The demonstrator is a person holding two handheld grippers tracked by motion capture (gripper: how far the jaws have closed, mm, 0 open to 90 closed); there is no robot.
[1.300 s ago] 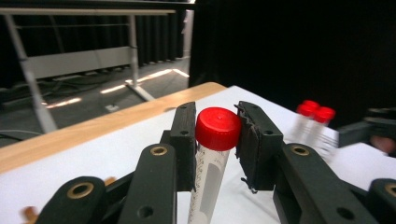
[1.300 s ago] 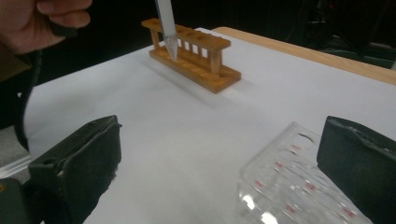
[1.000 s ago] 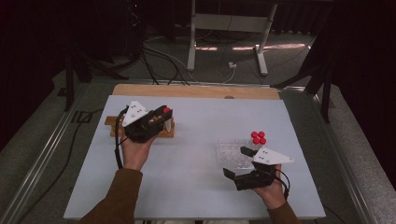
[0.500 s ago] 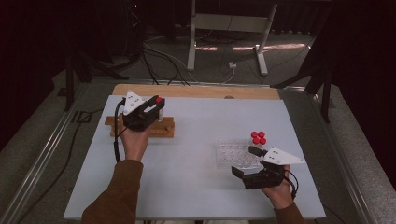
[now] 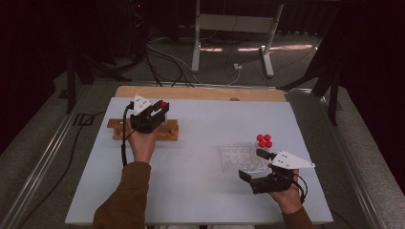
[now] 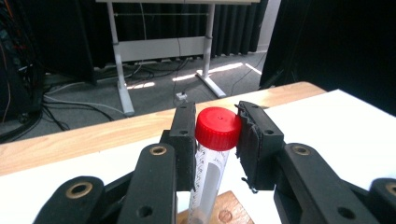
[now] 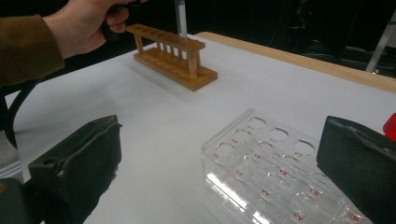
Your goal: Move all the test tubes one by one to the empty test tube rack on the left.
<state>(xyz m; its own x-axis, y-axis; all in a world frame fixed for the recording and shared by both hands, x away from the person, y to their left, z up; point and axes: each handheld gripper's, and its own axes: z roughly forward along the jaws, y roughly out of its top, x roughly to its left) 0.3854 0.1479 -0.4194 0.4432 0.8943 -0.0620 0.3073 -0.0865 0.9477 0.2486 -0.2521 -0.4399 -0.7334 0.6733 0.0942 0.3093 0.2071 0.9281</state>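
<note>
- We hold a red-capped tube [image 6: 212, 158] in our left gripper [image 5: 154, 113], jaws clamped on either side of the cap; in the left gripper view it sits at centre frame, tilted slightly, its lower end going down toward the wooden rack [image 6: 224, 212] at the bottom edge.
- In the high view that gripper sits over the wooden rack [image 5: 169, 130] at middle left of the frame, and the right gripper view shows the tube [image 7: 180, 21] standing in one of the rack's holes at the upper left, our left hand [image 7: 81, 25] beside it.
- We judge the step in hand to be seating the tube into the rack, or just having seated it; how deep it sits we cannot tell.
- Our right gripper [image 5: 255, 168] hangs at lower right of the high view with its jaws spread wide and nothing between them, just beside the clear plastic tray [image 5: 241, 157], whose holes look empty.
- Three more red caps [image 5: 263, 140] stand just beyond the tray, toward the upper right of it.
- Next, we judge, the left jaws should let go and lift straight off so the cap is not dragged sideways and the light rack not tipped.
- Room is generous: the white table top [image 5: 200, 191] lies bare between rack and tray, and rack and tray are well apart. The rack sits near the left edge, so the left hand should withdraw toward frame centre rather than outward.
</note>
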